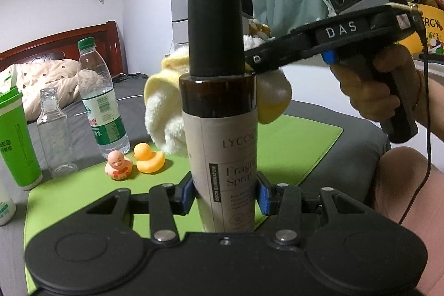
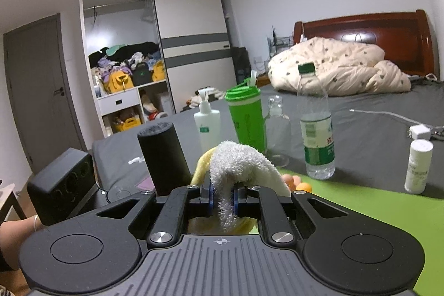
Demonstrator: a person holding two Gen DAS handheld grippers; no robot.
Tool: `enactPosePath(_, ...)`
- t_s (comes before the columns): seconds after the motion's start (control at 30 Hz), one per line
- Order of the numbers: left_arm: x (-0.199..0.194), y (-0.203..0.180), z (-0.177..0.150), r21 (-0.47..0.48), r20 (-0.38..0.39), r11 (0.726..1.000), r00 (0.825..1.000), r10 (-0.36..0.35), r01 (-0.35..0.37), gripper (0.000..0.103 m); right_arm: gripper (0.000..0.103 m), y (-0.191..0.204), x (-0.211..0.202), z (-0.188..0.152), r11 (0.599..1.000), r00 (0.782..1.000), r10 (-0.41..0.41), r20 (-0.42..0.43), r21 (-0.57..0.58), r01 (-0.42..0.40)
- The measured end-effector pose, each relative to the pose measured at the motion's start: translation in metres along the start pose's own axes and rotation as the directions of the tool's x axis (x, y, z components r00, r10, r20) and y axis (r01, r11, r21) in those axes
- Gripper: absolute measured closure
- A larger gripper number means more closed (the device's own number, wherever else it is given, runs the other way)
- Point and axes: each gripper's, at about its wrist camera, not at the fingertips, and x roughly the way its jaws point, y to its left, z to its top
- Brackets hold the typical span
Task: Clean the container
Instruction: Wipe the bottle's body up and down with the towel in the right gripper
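The brown spray bottle (image 1: 222, 135) stands upright at the centre of the left wrist view, its long axis vertical, its base over the green mat (image 1: 302, 146). The left gripper (image 1: 225, 192) has its blue pads closed on the bottle's lower label, one on each side. The right gripper (image 2: 222, 200) is pinched narrow on a fold of the yellow-and-white cloth (image 2: 236, 165). In the left wrist view the cloth bulges behind the bottle's shoulder, just below the black cap (image 1: 215, 27), touching or very nearly so. In the right wrist view the cap sits left of centre, just beside the cloth. The wipe, as I judge it, turns on this: the bottle lies to the left of the right gripper's fingers, so the cloth must sweep across or down that vertical axis
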Motion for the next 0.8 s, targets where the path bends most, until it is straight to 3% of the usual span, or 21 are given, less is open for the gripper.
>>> enactPosePath(0.17, 0.001, 0.0, 0.002, 0.006, -0.007, 1.0, 1.0, -0.001, 0.001, 0.06, 0.09, -0.011, -0.002, -0.007, 0.997, 0.999, 0.034, 0.001, 0.067, -0.034)
enactPosePath(0.8, 0.005, 0.003, 0.005, 0.006, -0.023, 1.0, 1.0, 0.008, -0.008, 0.06, 0.09, -0.032, 0.017, -0.055, 0.991, 0.988, 0.042, -0.148, 0.131, -0.022)
